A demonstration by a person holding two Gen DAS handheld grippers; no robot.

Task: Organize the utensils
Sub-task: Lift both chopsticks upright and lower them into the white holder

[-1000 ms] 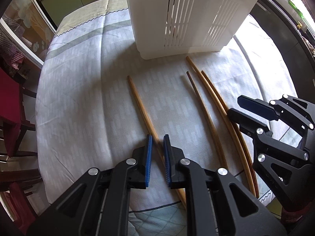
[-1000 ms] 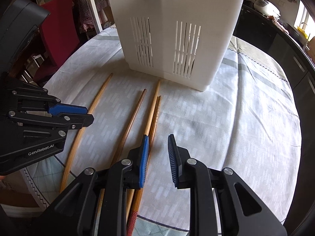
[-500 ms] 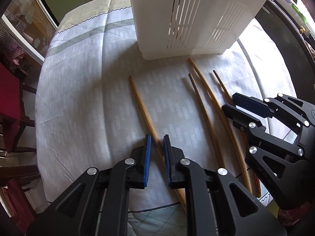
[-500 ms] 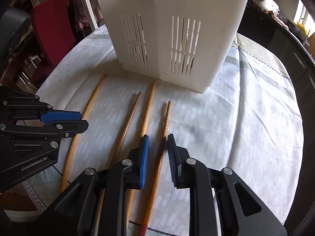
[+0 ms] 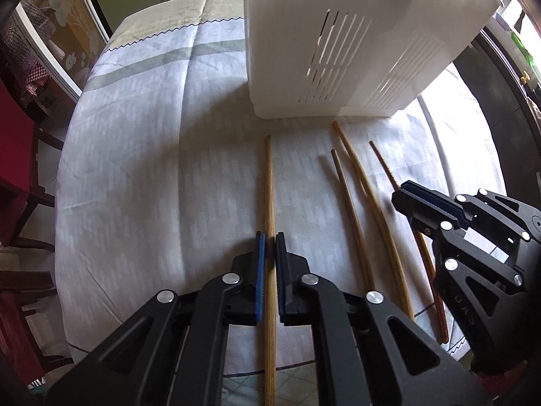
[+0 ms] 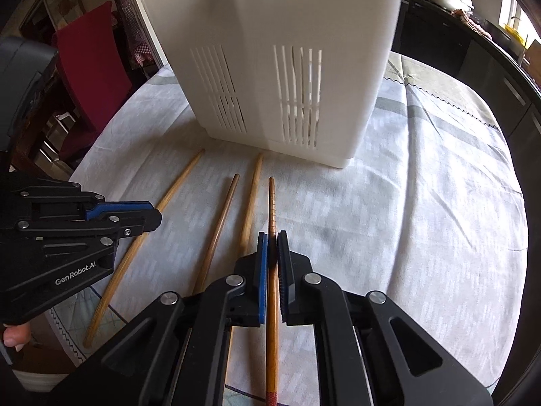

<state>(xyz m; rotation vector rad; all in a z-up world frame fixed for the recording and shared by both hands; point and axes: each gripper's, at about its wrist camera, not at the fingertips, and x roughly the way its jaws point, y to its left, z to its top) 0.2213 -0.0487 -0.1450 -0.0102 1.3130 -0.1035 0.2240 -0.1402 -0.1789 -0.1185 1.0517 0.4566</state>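
Several wooden chopsticks lie on the tablecloth in front of a white slotted bin (image 5: 338,34). My left gripper (image 5: 269,247) has its jaws closing tight on the pale leftmost chopstick (image 5: 268,186), and both pads press it. My right gripper (image 6: 272,247) is closing the same way on the ridged, red-ended chopstick (image 6: 271,203) at the far right. A darker chopstick (image 6: 223,209) and a pale one (image 6: 252,196) lie loose between the two held ones. Each gripper shows in the other's view: the right gripper (image 5: 410,203), the left gripper (image 6: 148,216).
The round table's pale cloth (image 6: 405,203) stretches wide to the right of the sticks. The white bin (image 6: 270,50) stands just beyond their far tips. A red chair (image 6: 91,61) is off the table's left edge, dark cabinets at the right. A thumb (image 6: 13,336) shows at lower left.
Both grippers' jaws have come together, each onto a chopstick. The held sticks now run straight between the fingers. The ridged stick had slid apart from its neighbour.
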